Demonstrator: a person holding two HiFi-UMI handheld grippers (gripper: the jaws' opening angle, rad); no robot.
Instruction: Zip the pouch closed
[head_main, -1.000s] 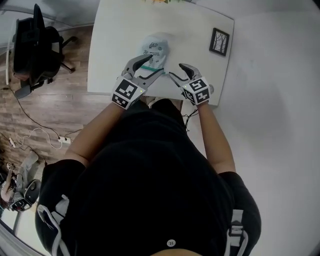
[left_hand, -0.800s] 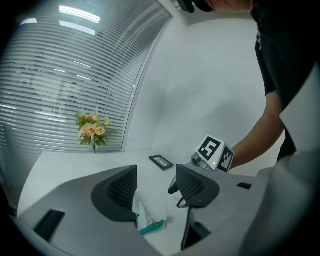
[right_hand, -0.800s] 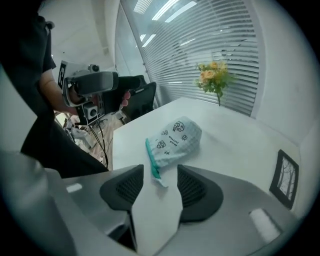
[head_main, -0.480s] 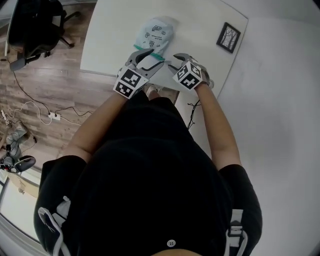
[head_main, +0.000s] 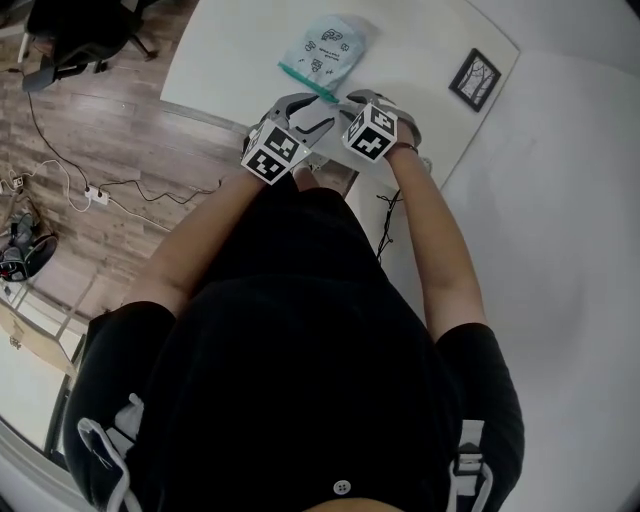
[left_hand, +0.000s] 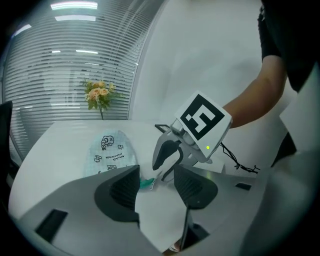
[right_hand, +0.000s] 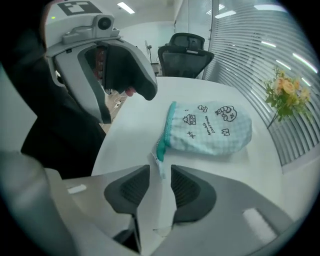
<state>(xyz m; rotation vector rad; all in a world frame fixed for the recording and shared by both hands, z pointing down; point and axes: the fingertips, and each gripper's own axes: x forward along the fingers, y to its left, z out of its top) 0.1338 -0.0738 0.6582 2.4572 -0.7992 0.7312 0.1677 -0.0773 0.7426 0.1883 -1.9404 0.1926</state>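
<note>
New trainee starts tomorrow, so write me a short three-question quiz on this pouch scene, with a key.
1. True or false: the pouch stands upright on the table.
2. What lies between the jaws of the right gripper?
3. What sits near the table's right edge in the head view? A picture frame, B mug, C book.
Key: 1 false, it lies flat. 2 the zipper pull; the jaws have just been closing and do not press it yet. 3 A.
</note>
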